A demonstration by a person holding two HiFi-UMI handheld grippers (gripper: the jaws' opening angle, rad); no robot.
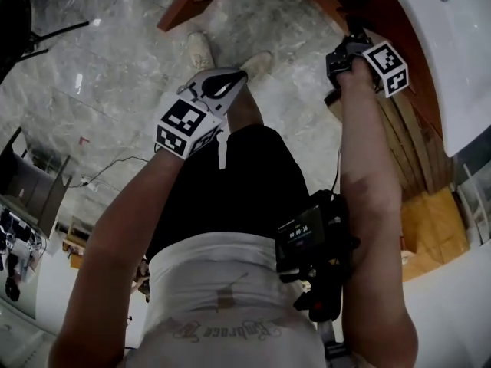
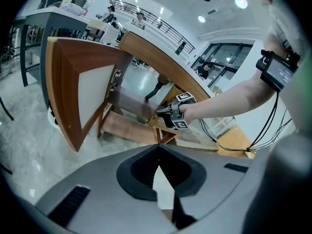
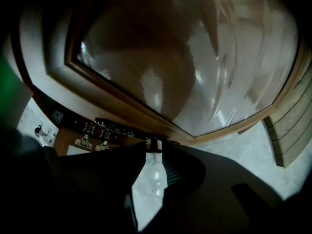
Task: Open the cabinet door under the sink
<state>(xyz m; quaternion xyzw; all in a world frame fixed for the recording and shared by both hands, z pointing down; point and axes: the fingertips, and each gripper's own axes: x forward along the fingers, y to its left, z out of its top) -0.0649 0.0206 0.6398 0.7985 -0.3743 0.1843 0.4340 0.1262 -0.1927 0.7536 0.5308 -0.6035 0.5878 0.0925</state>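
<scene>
The wooden cabinet [image 1: 406,129] stands under the white sink [image 1: 453,44]. One cabinet door [image 2: 73,82], brown-framed with a pale panel, is swung wide open at the left of the left gripper view. My right gripper [image 1: 343,52] reaches down against the cabinet front. In the right gripper view a glossy framed door panel [image 3: 185,57] fills the picture. There the right gripper [image 3: 154,147] shows a gap between its jaws, with a small metal fitting [image 3: 153,144] at the tips. My left gripper [image 1: 230,79] hangs over the floor, away from the cabinet, jaws together and nothing between them.
The person's shoes [image 1: 201,48] stand on grey marble floor. A black device [image 1: 307,236] is strapped to the right forearm. Cables [image 1: 115,163] trail at the left. Hinges [image 3: 85,141] sit on a dark strip. A wooden box [image 1: 430,228] lies right of the cabinet.
</scene>
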